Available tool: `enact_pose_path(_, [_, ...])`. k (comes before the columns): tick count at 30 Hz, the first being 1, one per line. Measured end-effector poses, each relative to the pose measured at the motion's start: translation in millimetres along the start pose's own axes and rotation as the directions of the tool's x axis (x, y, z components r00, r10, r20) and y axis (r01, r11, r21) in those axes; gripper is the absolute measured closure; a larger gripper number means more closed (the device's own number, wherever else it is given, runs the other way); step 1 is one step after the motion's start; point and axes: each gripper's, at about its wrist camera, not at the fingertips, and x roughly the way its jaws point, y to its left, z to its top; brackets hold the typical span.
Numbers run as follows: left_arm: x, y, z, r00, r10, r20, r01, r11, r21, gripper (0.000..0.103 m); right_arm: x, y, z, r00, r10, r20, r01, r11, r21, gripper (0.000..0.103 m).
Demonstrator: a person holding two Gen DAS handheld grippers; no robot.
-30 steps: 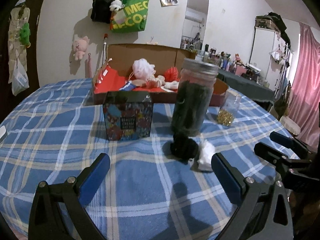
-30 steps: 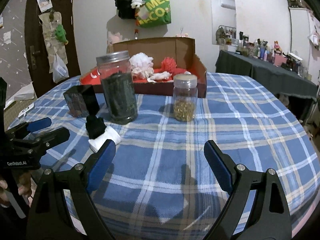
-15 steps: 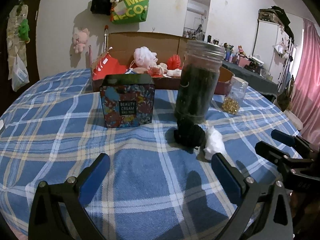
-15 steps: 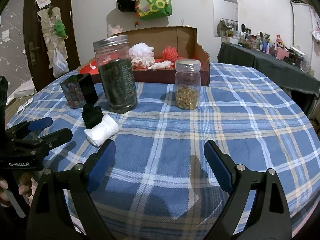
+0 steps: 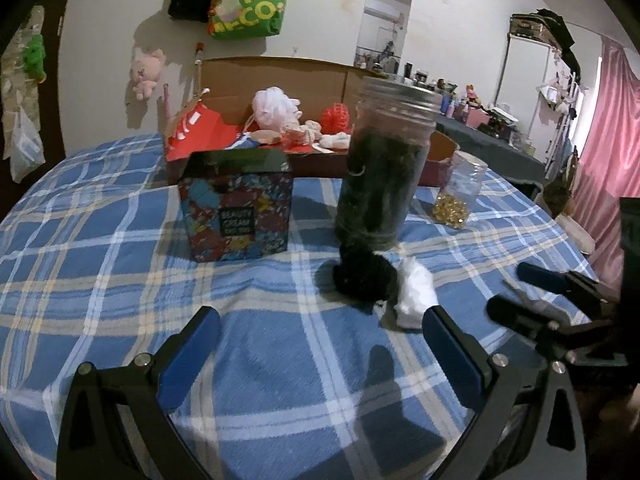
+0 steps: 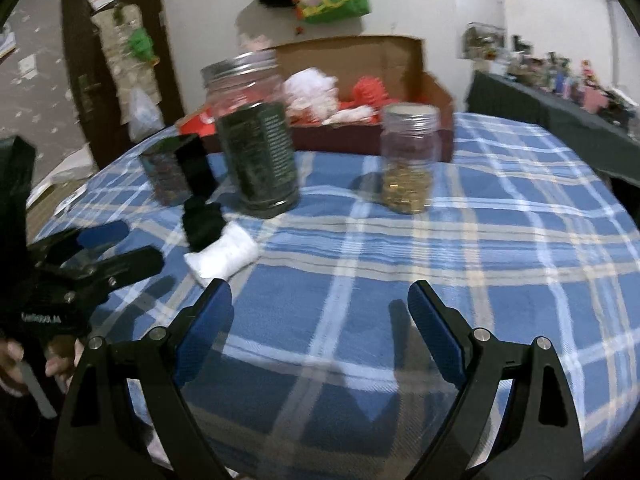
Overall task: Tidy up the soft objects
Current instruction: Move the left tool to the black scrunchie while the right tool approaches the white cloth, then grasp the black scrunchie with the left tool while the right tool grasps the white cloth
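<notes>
Both tongs hover low over the checked bench (image 5: 100, 264), each spread wide and holding nothing: the left tongs (image 5: 320, 334) face a black soft bundle (image 5: 366, 276) and a white soft bundle (image 5: 414, 294) that lie touching each other just in front of the tall dark-filled jar (image 5: 384, 168), while the right tongs (image 6: 320, 304) sit just beside the white bundle in their own view. This looks like the approach before a first pickup. The cardboard box (image 5: 280, 80) at the back, already holding pink and red puffs, seems the likely destination. Next, one pair should drop over a single bundle, closing gently without knocking the jar or the floral tin (image 5: 236, 210) nearby
</notes>
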Motion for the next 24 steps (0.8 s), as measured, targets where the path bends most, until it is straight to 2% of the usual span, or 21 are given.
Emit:
enact_pose_path(4, [5.6,-1.2,11.5,1.000,-0.017,-0.023,0.017,1.000,0.016,0.005,12.0,5.2,8.5,0.994,0.090,-0.056,-0.092,0.994,-0.049,0.012])
enact_pose_path(11, [24.4,-6.4,26.2,0.994,-0.065,-0.086,0.069,0.997,0.042,0.030,34.1,15.7,25.2,0.966,0.217,-0.138,-0.233,0.966,-0.109,0.014])
enact_pose_path(13, [28.4,-8.8,28.8,0.992,-0.082,-0.098,0.087,0.995,0.050,0.041,39.4,22.3,29.5,0.956,0.247,-0.160,-0.268,0.954,-0.132,0.025])
enact_pose_path(15, [33.8,-9.7,30.4,0.988,-0.095,-0.117,0.102,0.993,0.056,0.058,43.3,28.8,32.0,0.948,0.263,-0.178,-0.291,0.945,-0.151,0.042])
enact_pose_path(17, [37.8,-9.1,31.6,0.981,-0.138,-0.134,0.145,0.989,0.043,0.062,49.1,34.6,33.2,0.939,0.279,-0.203,-0.313,0.936,-0.160,0.053])
enact_pose_path(18, [38.8,-9.4,31.8,0.978,-0.153,-0.140,0.160,0.986,0.043,0.068,52.2,37.1,32.8,0.934,0.284,-0.216,-0.321,0.933,-0.162,0.064])
enact_pose_path(21, [38.0,-12.3,32.0,0.980,-0.150,-0.134,0.160,0.985,0.066,0.073,53.1,42.9,29.7,0.939,0.277,-0.206,-0.317,0.928,-0.196,0.082])
enact_pose_path(23, [36.5,-11.7,32.6,0.978,-0.157,-0.135,0.167,0.983,0.069,0.075,50.8,42.1,28.3,0.931,0.306,-0.200,-0.342,0.922,-0.182,0.086])
enact_pose_path(24, [35.9,-10.9,33.1,0.978,-0.161,-0.135,0.171,0.983,0.068,0.075,48.7,40.3,27.3,0.930,0.314,-0.193,-0.348,0.921,-0.175,0.091])
